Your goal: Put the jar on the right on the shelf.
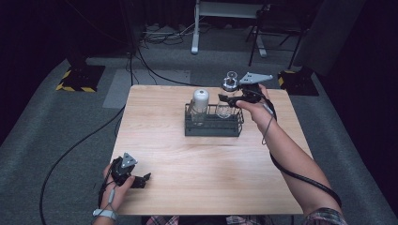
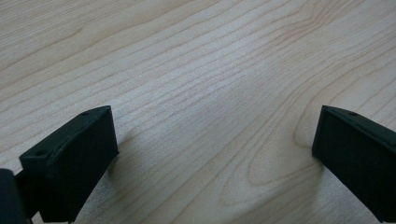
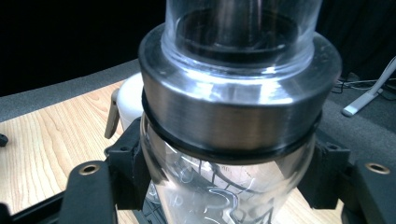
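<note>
A clear glass bottle point(image 1: 225, 107) with a silver metal collar point(image 3: 238, 112) stands upright, its lower part inside the right end of a dark wire basket point(image 1: 213, 128). My right gripper point(image 1: 229, 99) is shut on the bottle just below the collar, with a black jaw pressed on each side in the right gripper view point(image 3: 229, 184). A white bottle point(image 1: 200, 101) stands in the basket's left part, also visible behind the glass one point(image 3: 127, 100). My left gripper point(image 1: 144, 179) rests low on the wooden table point(image 1: 202, 164) near the front left corner, open point(image 2: 215, 154) with nothing between its jaws.
The basket sits at the back middle of the table. A cable trails from each gripper, the right one hanging off the table's right side. On the grey floor beyond stand a chair, a white stand leg and black-and-yellow bases.
</note>
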Demonstrator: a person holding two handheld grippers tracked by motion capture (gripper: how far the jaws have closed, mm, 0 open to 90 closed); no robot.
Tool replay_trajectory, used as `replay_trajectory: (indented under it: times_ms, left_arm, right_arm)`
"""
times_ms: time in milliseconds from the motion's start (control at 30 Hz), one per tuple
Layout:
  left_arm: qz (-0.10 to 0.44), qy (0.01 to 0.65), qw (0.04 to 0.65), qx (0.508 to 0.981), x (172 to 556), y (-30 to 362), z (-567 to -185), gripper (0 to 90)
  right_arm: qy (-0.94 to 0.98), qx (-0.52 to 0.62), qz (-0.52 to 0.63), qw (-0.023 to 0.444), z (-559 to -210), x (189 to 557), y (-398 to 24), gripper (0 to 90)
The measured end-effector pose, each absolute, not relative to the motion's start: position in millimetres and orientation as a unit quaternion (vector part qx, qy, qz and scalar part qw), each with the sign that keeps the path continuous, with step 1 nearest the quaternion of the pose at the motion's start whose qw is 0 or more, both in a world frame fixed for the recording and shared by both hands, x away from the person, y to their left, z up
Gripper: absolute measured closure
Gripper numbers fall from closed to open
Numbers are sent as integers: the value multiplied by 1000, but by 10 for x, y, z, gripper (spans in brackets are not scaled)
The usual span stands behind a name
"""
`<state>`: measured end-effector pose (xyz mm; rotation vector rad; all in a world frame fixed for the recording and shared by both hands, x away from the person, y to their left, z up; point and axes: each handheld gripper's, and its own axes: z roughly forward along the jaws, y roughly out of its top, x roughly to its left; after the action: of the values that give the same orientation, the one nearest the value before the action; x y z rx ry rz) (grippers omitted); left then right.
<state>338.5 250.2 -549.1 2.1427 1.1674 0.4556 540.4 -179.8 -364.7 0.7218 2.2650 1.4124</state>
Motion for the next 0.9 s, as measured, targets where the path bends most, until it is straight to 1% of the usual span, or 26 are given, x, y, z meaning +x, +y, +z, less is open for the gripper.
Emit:
replay_trajectory:
  times_ms: [467, 900]
  left_arm:
    - [174, 445, 324, 817, 3384, 2502, -5491, 0]
    - [174, 445, 324, 816, 3384, 2502, -5491, 0]
  right_arm:
    - [810, 266, 493, 176, -3896, 5457, -1764, 314]
    - [809, 280, 486, 179, -4066, 5519, -1812, 314]
